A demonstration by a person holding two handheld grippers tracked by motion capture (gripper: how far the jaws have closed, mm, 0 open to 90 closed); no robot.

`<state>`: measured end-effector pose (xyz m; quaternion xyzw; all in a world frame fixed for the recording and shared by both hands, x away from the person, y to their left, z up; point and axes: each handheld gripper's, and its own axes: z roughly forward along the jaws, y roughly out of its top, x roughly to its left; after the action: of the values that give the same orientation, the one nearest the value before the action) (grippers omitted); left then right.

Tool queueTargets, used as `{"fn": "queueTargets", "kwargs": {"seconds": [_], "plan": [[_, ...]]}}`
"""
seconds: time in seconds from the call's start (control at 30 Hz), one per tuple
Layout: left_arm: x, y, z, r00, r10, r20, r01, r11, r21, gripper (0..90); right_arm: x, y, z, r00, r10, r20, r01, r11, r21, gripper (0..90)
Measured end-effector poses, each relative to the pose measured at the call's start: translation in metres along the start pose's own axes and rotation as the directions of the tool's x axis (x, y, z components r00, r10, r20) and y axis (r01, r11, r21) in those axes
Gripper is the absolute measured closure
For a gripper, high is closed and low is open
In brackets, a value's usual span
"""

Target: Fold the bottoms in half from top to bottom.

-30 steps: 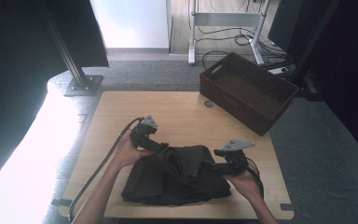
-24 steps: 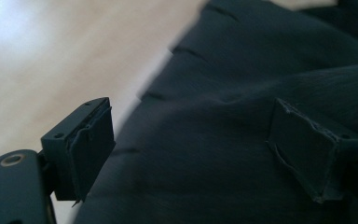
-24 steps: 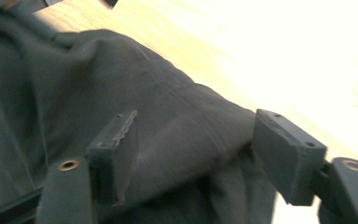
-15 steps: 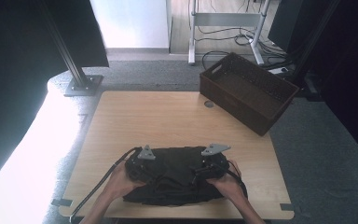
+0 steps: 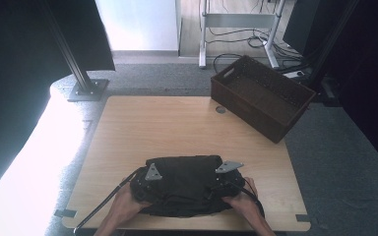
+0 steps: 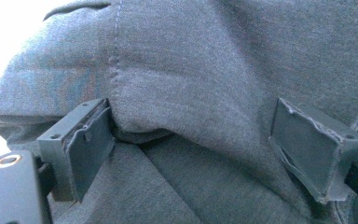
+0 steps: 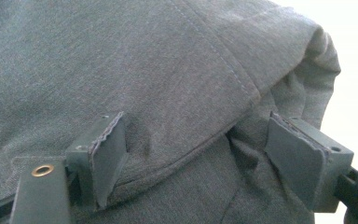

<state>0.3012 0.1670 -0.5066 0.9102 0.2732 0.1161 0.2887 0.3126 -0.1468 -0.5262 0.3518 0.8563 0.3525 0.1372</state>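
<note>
Both claws lowered; garment [image 5: 184, 184] seemingly between open jaws.

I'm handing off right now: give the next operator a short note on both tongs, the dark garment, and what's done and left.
Left tongs: open, jaws straddling a fold of the dark garment, not clamped.
Right tongs: jaws just opened wider, fabric edge between them, not clamped.
Garment: folded bundle at the table's near edge, a tong at each side.
Basket: far right corner, empty.
Done: garment folded.
Left, probably: grip both sides and move it to the basket.
</note>
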Motion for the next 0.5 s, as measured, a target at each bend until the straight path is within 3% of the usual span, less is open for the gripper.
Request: {"fn": "queueTargets", "kwargs": {"seconds": [0.1, 0.27, 0.37, 0.5], "plan": [[0.002, 0.0, -0.014, 1.0, -0.004, 0.004, 0.004, 0.9997, -0.023, 14.2, 0.003, 0.002, -0.008, 0.9998, -0.018, 0.007, 0.018, 0.999, -0.028, 24.9], [0.001, 0.002, -0.04, 0.9994, -0.035, 0.003, 0.035, 0.997, -0.07, 15.6, 0.009, 0.014, -0.027, 0.9996, -0.022, -0.02, 0.021, 0.996, -0.085, 31.9], [-0.003, 0.005, -0.052, 0.9982, -0.048, 0.037, 0.052, 0.9931, -0.105, 17.0, 0.016, 0.019, -0.034, 0.998, -0.021, -0.06, 0.015, 0.994, -0.108, 35.1], [-0.015, 0.013, -0.061, 0.9957, -0.029, 0.088, 0.04, 0.99, -0.135, 18.6, 0.024, 0.021, -0.035, 0.9944, -0.021, -0.104, 0.009, 0.993, -0.116, 38.1]]}}
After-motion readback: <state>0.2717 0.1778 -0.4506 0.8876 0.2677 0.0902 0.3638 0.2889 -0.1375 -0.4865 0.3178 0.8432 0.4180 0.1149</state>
